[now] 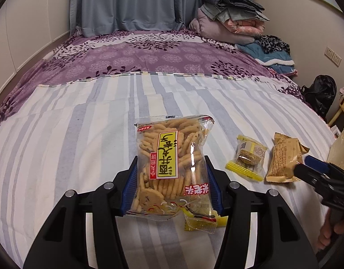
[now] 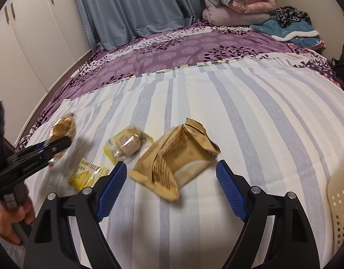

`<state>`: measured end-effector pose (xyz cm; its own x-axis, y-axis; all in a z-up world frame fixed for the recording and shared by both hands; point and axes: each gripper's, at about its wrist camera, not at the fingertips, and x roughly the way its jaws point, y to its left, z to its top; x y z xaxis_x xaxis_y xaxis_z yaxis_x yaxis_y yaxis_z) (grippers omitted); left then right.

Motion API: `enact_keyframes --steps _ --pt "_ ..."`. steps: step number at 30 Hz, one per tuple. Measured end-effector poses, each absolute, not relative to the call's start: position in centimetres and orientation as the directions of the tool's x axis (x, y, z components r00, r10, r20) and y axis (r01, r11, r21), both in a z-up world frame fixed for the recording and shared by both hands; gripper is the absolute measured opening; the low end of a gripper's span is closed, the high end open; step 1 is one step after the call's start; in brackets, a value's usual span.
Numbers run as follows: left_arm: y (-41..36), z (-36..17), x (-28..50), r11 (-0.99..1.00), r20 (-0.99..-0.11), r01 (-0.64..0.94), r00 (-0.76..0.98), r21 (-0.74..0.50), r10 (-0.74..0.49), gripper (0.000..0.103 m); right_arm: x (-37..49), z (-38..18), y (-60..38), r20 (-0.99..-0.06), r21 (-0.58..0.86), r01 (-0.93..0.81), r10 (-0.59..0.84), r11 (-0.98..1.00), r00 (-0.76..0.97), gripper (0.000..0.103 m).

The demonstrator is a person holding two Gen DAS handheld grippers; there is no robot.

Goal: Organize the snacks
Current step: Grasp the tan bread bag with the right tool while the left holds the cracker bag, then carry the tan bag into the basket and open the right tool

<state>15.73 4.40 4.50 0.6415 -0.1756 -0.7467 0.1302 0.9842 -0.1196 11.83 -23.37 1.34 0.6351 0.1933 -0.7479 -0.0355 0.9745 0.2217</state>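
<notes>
The left hand-held gripper (image 1: 170,182) clamps a clear bag of crackers (image 1: 172,168), long axis running near to far, its yellow label of Chinese characters upside down. A yellow packet (image 1: 202,223) lies under its near edge. The right hand-held gripper (image 2: 172,189) gapes wide around a tan snack pack (image 2: 175,160), tilted diagonally. Striped bed sheet (image 1: 59,148) spreads bare beyond; a perforated basket (image 2: 341,204) sits at the right.

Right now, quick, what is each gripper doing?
Left gripper: closed on the cracker bag.
Right gripper: open, holding nothing, around the tan packet.
</notes>
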Motion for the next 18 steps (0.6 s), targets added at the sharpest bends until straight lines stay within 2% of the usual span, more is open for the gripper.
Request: enact_keyframes --steps 13,15,18 --pt "5.4 4.7 14.4 0.984 -0.745 0.114 0.642 -0.139 -0.18 0.055 15.9 -0.5 -21.4 -0.794 0.084 0.011 0.061 0.996 0.605 0.083" --pt "5.4 4.7 14.2 0.983 -0.745 0.116 0.642 -0.141 -0.182 0.055 15.9 -0.5 -21.4 -0.795 0.065 0.013 0.043 0.998 0.605 0.073" --pt "5.4 4.7 13.9 0.983 -0.744 0.117 0.642 -0.144 -0.186 0.055 15.6 -0.3 -21.6 -0.794 0.056 0.005 0.042 0.998 0.607 0.066"
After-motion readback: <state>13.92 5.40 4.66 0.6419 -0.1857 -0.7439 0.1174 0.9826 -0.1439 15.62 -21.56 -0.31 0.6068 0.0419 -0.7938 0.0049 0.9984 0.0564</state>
